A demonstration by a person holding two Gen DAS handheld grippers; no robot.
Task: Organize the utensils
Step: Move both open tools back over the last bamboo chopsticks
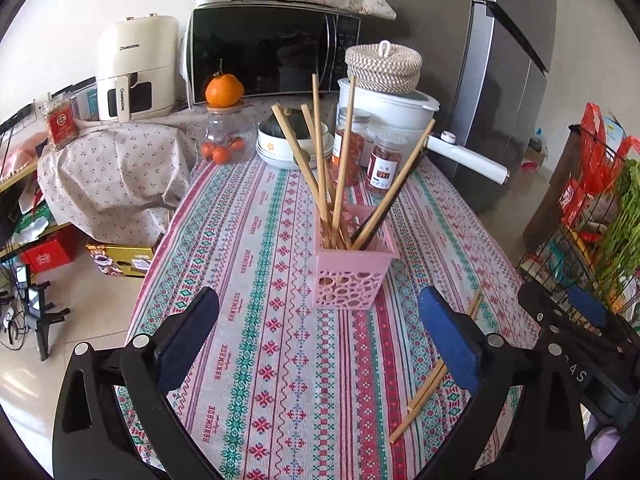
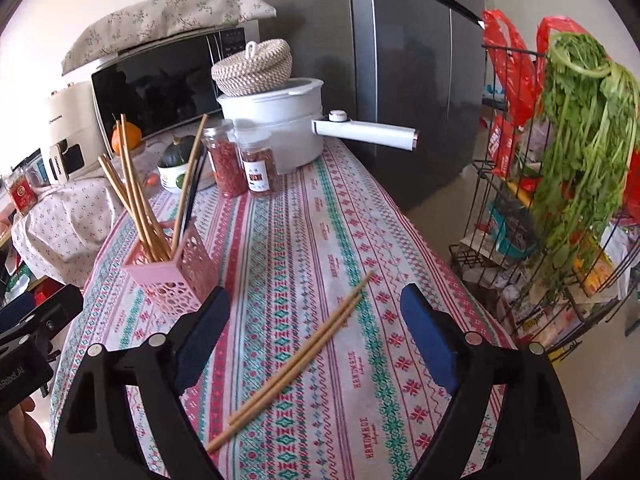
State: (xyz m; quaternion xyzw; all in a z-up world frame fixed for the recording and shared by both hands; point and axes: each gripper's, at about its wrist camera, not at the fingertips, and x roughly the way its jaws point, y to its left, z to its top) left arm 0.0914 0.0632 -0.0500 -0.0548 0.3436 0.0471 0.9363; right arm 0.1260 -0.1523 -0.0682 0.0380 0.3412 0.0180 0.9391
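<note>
A: Start closest. What sits at the right gripper (image 2: 314, 330)?

B: Its jaws stand wide apart, holding nothing. Between its fingers, on the patterned tablecloth (image 2: 320, 216), lie two loose chopsticks (image 2: 296, 364) side by side, touching each other, slanting from near the left finger away toward the right.

A: And the left gripper (image 1: 316, 334)?

B: Also spread apart and empty. Those same loose chopsticks (image 1: 430, 390) lie by its right finger, partly hidden behind it. The right gripper (image 1: 576, 312) shows at the far right edge of that view.

A: The holder?

B: A pink perforated holder (image 1: 350, 276) stands upright just ahead of the left gripper, between its fingertips in the picture. From the right gripper it is ahead and to the left (image 2: 174, 270). In it stands a bundle of chopsticks (image 1: 336, 176), fanned out and leaning, one of them dark.

A: Farther on?

B: Two clear jars with red contents (image 2: 240, 160), just beside each other. To their left a bowl holding a dark green squash (image 1: 292, 136), then a glass jar of small oranges (image 1: 224, 140) with a large orange (image 1: 224, 90) on its lid. Behind the jars is a white pot (image 2: 280, 120) with a woven lidded basket (image 2: 252, 66) on top. To the right gripper's right, a wire rack (image 2: 532, 240) holds leafy greens and packets.
</note>
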